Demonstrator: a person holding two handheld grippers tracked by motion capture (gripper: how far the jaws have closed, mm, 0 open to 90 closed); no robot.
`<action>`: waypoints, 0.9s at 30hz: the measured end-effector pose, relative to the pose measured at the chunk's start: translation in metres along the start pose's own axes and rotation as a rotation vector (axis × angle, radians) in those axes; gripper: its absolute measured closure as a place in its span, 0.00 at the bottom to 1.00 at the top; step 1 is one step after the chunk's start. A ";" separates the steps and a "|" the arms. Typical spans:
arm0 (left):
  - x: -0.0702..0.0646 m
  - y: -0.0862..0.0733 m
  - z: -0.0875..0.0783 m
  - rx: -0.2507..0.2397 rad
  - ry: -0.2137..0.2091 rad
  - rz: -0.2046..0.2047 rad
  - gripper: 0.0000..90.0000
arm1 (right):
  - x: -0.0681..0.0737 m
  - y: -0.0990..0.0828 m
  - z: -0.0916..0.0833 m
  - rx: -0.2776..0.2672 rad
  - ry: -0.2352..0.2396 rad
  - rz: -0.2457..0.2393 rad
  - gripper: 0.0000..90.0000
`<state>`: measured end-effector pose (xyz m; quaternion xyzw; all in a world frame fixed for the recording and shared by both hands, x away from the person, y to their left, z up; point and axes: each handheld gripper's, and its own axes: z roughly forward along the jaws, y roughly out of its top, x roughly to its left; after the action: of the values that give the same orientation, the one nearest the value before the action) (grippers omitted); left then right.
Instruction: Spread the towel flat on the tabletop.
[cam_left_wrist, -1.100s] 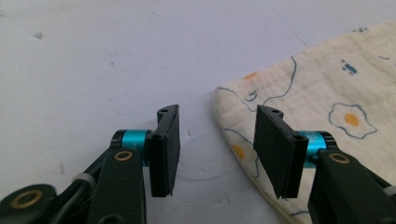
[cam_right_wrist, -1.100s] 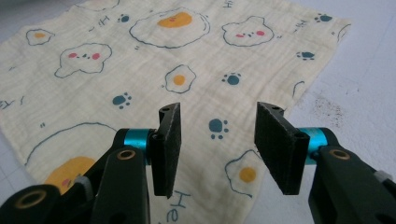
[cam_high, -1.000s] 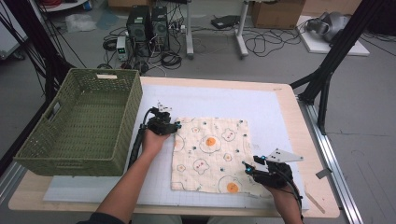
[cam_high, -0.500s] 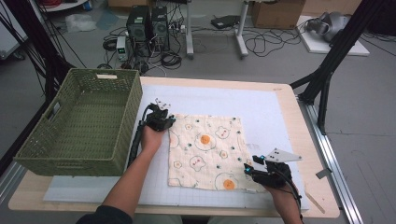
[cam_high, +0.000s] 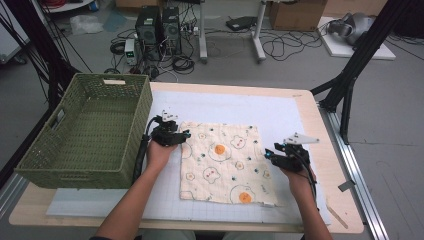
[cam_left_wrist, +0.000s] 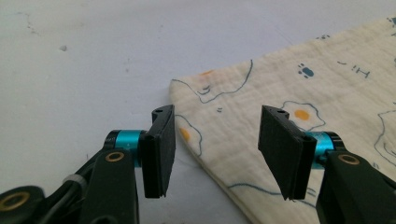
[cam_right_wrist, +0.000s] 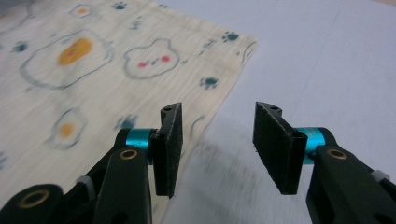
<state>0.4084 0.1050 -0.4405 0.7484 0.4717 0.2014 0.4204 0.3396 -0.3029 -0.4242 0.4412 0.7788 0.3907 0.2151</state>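
A cream cloth (cam_high: 220, 165) printed with fried eggs and bear faces lies flat on the white mat (cam_high: 250, 107). My left gripper (cam_high: 185, 135) is at the cloth's far left corner. In the left gripper view its jaws (cam_left_wrist: 215, 140) have just been opening, and they stand apart over the cloth's (cam_left_wrist: 289, 84) edge without pressing it. My right gripper (cam_high: 267, 154) sits at the cloth's right edge. Its open jaws (cam_right_wrist: 217, 140) straddle the cloth's (cam_right_wrist: 93, 60) edge and bare mat, gripping nothing.
A green woven basket (cam_high: 145, 110) stands on the table's left side, close to my left hand. The mat reaches beyond the cloth at the back and right. The wooden table edge (cam_high: 325, 150) runs along the right.
My right gripper has moved from the cloth's near right corner farther up along its right edge. The left gripper's jaws stand wider than before, and the cloth has settled flat.
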 end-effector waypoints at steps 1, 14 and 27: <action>0.001 -0.001 -0.001 -0.005 -0.001 -0.002 0.52 | -0.003 0.005 0.009 0.001 0.003 0.010 0.60; 0.000 -0.004 -0.011 0.008 -0.029 -0.002 0.51 | -0.016 0.036 0.084 0.093 -0.015 0.024 0.95; 0.000 -0.003 -0.003 -0.023 -0.016 -0.001 0.57 | -0.026 0.036 0.049 0.032 -0.119 0.047 0.70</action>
<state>0.4051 0.1070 -0.4413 0.7450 0.4663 0.2005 0.4328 0.4049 -0.2937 -0.4250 0.4852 0.7601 0.3564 0.2447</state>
